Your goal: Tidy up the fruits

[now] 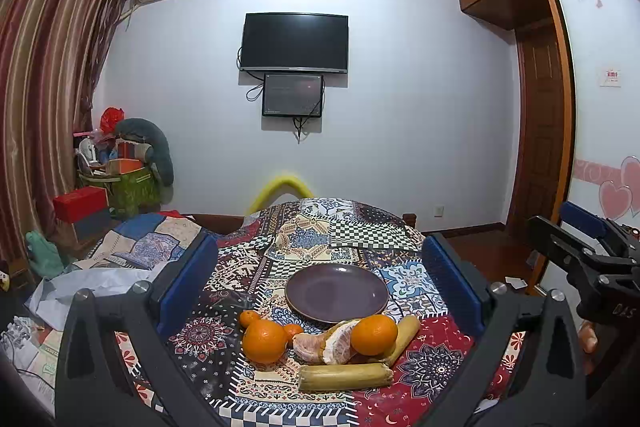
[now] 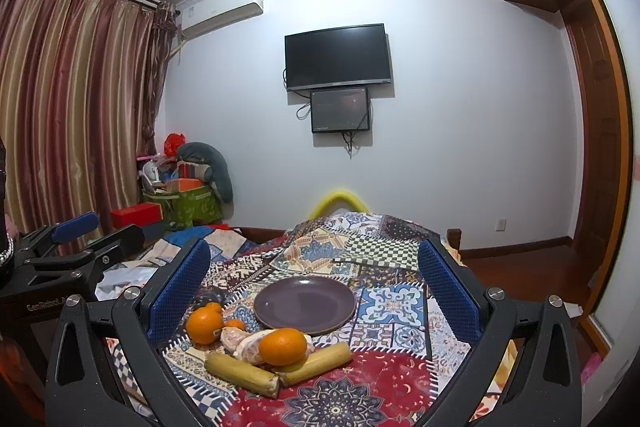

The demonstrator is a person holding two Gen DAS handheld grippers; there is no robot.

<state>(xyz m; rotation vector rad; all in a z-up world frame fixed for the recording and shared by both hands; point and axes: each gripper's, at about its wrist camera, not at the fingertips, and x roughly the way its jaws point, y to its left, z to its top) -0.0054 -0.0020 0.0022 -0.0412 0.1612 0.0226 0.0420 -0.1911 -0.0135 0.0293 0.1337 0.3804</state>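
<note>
An empty purple plate (image 1: 336, 291) (image 2: 304, 303) lies on the patterned cloth. In front of it lie two large oranges (image 1: 264, 341) (image 1: 373, 334), two small ones (image 1: 249, 317), peeled pomelo pieces (image 1: 326, 343) and two yellow-green sugarcane sections (image 1: 345, 377) (image 1: 402, 339). In the right wrist view the same fruit shows: oranges (image 2: 204, 325) (image 2: 282, 346), pomelo (image 2: 240, 341), sugarcane (image 2: 242, 374) (image 2: 316, 367). My left gripper (image 1: 320, 287) is open and empty, hovering before the fruit. My right gripper (image 2: 312, 291) is open and empty too.
The fruit sits on a small table with a patchwork cloth (image 1: 432, 355). A bed with bedding (image 1: 120, 259) lies to the left. The right gripper shows at the right edge of the left wrist view (image 1: 592, 259); the left gripper at the left of the right wrist view (image 2: 72, 255). Wall, TV (image 1: 294, 43), wardrobe behind.
</note>
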